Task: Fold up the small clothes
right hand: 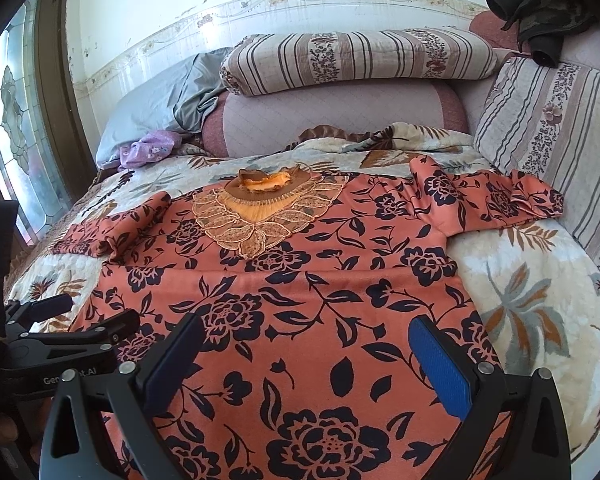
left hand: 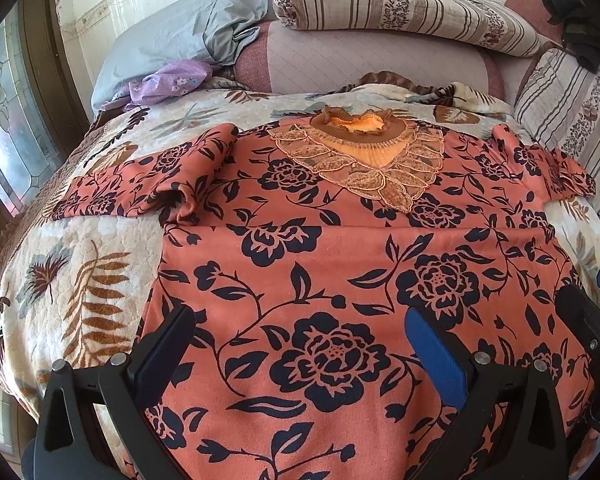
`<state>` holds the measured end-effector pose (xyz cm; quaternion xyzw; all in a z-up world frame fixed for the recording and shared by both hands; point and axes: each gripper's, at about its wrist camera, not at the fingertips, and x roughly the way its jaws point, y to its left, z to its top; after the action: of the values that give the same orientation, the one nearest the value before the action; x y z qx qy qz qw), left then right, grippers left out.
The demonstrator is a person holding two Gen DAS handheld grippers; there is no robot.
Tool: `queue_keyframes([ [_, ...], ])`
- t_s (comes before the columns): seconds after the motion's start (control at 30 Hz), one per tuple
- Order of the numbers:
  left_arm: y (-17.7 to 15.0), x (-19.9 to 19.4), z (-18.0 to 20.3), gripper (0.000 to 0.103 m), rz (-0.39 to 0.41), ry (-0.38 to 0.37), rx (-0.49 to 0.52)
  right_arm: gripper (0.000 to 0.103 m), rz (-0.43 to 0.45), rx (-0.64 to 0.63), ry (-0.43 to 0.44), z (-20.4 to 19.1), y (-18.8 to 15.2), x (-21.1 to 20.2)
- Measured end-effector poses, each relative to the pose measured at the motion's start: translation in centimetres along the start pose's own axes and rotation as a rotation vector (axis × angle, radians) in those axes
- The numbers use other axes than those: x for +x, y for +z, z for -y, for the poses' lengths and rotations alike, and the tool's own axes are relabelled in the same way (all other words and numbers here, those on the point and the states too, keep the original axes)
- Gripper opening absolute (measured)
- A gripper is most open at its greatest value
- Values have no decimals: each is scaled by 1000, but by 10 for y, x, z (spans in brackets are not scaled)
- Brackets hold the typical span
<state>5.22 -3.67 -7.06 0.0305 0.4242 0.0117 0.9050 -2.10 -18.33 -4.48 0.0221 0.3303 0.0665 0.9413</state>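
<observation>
The left gripper hovers spread wide over the near left part of the floral top, gripping nothing, and the right gripper hangs the same way, released and empty, over the near right part. The single garment lies face up on the bed, lace collar toward the far side, body already smoothed, so I judge the folding proper has not begun and this is the moment of choosing a first grasp. There are two sleeves: the left sleeve is bunched near the shoulder, the right sleeve lies stretched out toward the striped cushions. The next move likely calls for each gripper to travel outward to a sleeve or side edge, pinch just one layer, and bring it across the body. Beyond sit one grey pillow, one purple cloth and one striped rolled quilt.
</observation>
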Motion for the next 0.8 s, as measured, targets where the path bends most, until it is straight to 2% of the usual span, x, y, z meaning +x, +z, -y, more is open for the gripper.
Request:
queue_keyframes([
  [0.23,6,15,-4,103,-7,-14,20,103,-23,-5,15,-1,-3,1],
  [0.33,20,19,-9,103,28,-12,25,103,-48,25,42,8,-4,-3],
  [0.43,37,27,-15,103,68,-18,25,103,-15,102,21,36,10,-18],
  [0.5,45,44,-17,103,61,-24,27,103,32,175,22,70,27,-27],
  [0.57,42,73,-16,103,9,-11,45,103,49,232,-31,112,46,-24],
  [0.63,28,107,-16,103,-84,-15,62,103,32,340,-102,177,65,-5],
  [0.67,26,109,-21,103,-76,-47,28,102,10,404,-113,207,71,7],
  [0.73,30,105,-28,103,-75,-89,-15,96,-47,600,-119,282,75,39],
  [0.77,29,107,-28,103,-75,-88,-14,89,-81,691,-158,319,74,57],
  [0.8,28,107,-25,103,-70,-76,-4,77,-104,743,-203,344,73,69],
])
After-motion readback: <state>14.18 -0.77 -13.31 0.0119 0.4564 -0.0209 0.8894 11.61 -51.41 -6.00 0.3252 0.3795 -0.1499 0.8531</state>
